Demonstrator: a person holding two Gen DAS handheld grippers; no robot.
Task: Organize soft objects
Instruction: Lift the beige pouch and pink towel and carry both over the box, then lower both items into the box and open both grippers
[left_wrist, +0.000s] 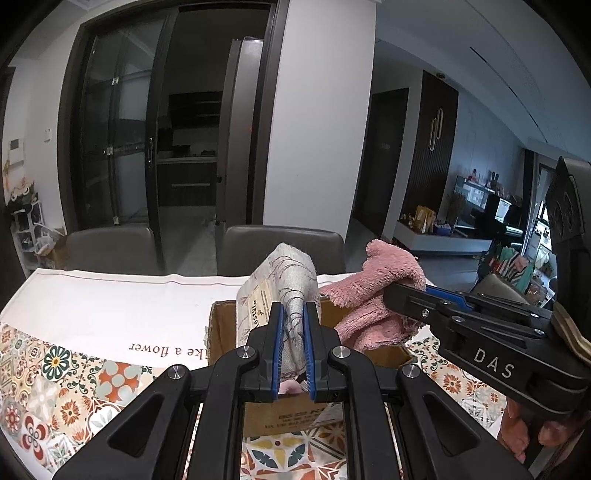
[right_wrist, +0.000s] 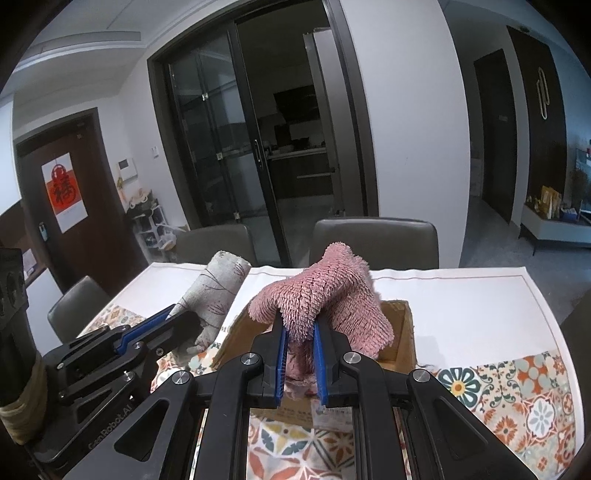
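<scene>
— Item one, left?

— My left gripper (left_wrist: 293, 325): jaws pressed in on a grey printed cloth (left_wrist: 284, 284), rolled, standing up between the pads, held over the near-left corner of the cardboard box (left_wrist: 221, 325).

— Item two, right?

— My right gripper (right_wrist: 298, 334): jaws nipped onto a pink fluffy towel (right_wrist: 325, 295), bunched, draping over the open box (right_wrist: 402, 332).

— Setting?

— Box sits on the table (left_wrist: 110, 302) with the tile-pattern tablecloth (left_wrist: 55, 391); two grey chairs (right_wrist: 373, 240) stand behind it.
</scene>
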